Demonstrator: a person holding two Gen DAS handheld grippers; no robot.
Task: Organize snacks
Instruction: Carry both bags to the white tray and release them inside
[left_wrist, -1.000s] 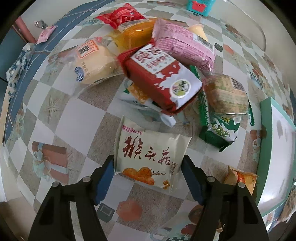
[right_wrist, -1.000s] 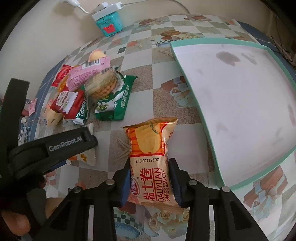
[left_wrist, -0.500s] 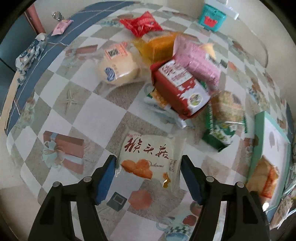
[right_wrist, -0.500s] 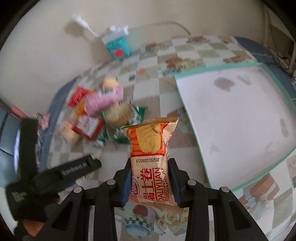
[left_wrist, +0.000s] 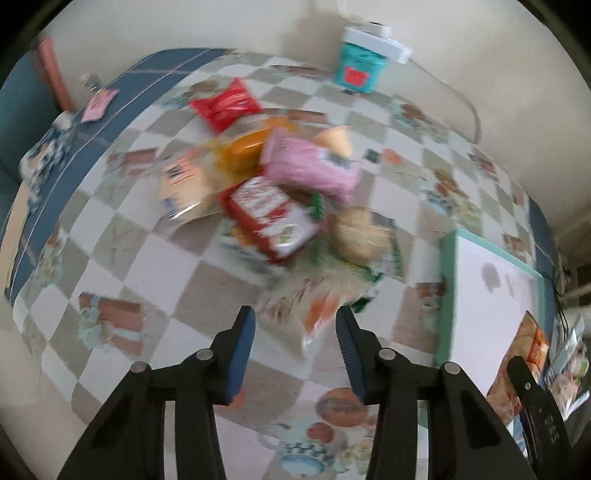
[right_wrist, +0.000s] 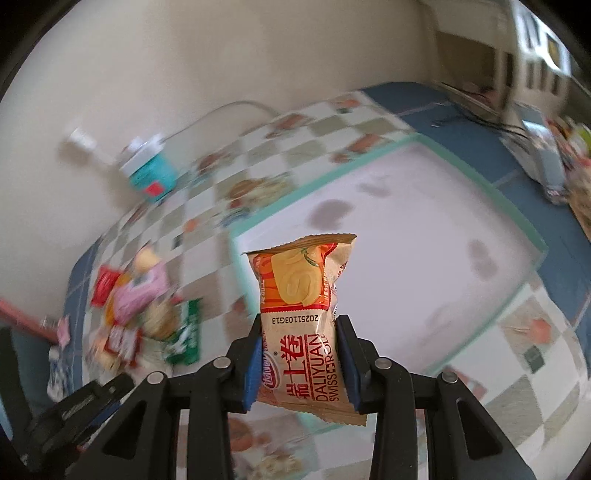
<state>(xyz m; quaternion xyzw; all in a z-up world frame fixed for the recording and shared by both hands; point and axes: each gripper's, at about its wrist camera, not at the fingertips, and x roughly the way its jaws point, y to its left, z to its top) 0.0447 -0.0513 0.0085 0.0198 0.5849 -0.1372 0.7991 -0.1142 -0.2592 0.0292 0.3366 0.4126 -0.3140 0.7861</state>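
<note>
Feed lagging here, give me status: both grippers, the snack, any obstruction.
Right gripper shut on Swiss roll pack, above tray. Left gripper open over white snack pack. Nothing blocking the tray.

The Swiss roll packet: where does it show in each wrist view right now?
Left wrist: Swiss roll packet at the far right edge, over the tray, partly behind the right gripper's black finger.
Right wrist: bottom centre, upright, pinched in the right gripper, in front of the tray.
Shared landmark: the teal box by the wall, upper right in the left view, upper left in the right.
</note>
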